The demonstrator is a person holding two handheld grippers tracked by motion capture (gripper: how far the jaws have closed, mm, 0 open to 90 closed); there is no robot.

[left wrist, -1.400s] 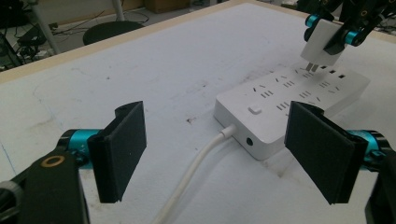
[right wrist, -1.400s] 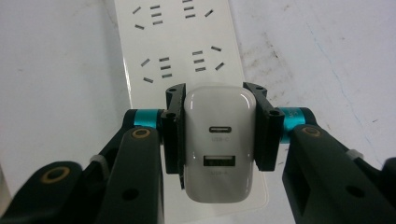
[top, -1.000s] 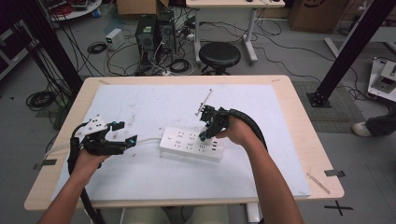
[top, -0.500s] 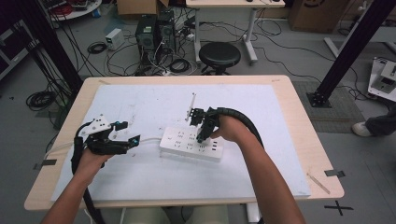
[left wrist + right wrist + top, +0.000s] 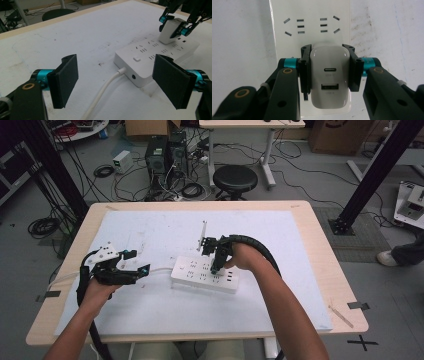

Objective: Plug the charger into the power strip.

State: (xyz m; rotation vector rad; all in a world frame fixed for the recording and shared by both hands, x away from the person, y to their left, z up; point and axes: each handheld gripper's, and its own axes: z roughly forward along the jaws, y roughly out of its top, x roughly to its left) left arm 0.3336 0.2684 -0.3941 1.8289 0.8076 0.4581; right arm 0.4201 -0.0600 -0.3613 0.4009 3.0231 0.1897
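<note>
White charger (image 5: 329, 80) sits pinched between the two black jaws of the right gripper (image 5: 329, 72). It is standing on top of the white power strip (image 5: 205, 275), which lies in the middle of the table (image 5: 310, 245). The left gripper (image 5: 120, 82) has its jaws spread wide with nothing between them. It is near the end of the strip where the white cord (image 5: 105, 92) comes out.

One power strip (image 5: 205, 274), one charger (image 5: 329, 77)
</note>
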